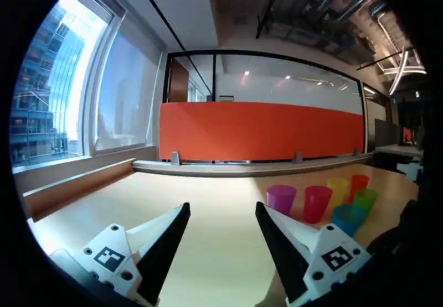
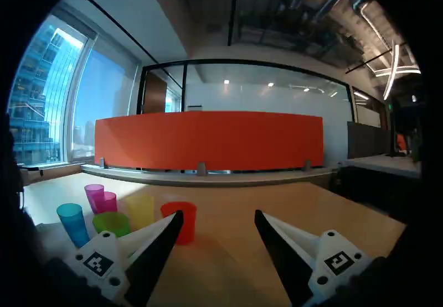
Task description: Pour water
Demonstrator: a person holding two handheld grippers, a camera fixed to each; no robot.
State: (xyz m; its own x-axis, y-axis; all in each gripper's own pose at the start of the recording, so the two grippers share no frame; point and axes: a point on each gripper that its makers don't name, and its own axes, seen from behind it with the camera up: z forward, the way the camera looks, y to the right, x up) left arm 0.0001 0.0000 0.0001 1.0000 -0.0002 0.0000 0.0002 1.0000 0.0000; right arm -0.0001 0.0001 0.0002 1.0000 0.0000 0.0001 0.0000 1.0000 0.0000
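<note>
Several coloured plastic cups stand grouped on a wooden table (image 1: 221,207). In the left gripper view they sit to the right: a purple cup (image 1: 281,198), pink cup (image 1: 317,203), yellow cup (image 1: 338,190), red cup (image 1: 359,184), green cup (image 1: 365,199) and blue cup (image 1: 348,218). My left gripper (image 1: 222,212) is open above bare tabletop, left of the cups. In the right gripper view the cups are at the left: red cup (image 2: 183,218), yellow cup (image 2: 140,209), green cup (image 2: 112,223), blue cup (image 2: 73,222), purple cup (image 2: 94,194). My right gripper (image 2: 218,218) is open, holding nothing, just right of the red cup.
An orange divider panel (image 1: 260,131) runs along the table's far edge. Large windows (image 1: 66,91) line the left wall, with a wooden ledge (image 1: 72,185) below them. Another desk (image 2: 382,166) stands to the right. Bare tabletop (image 2: 288,207) stretches right of the cups.
</note>
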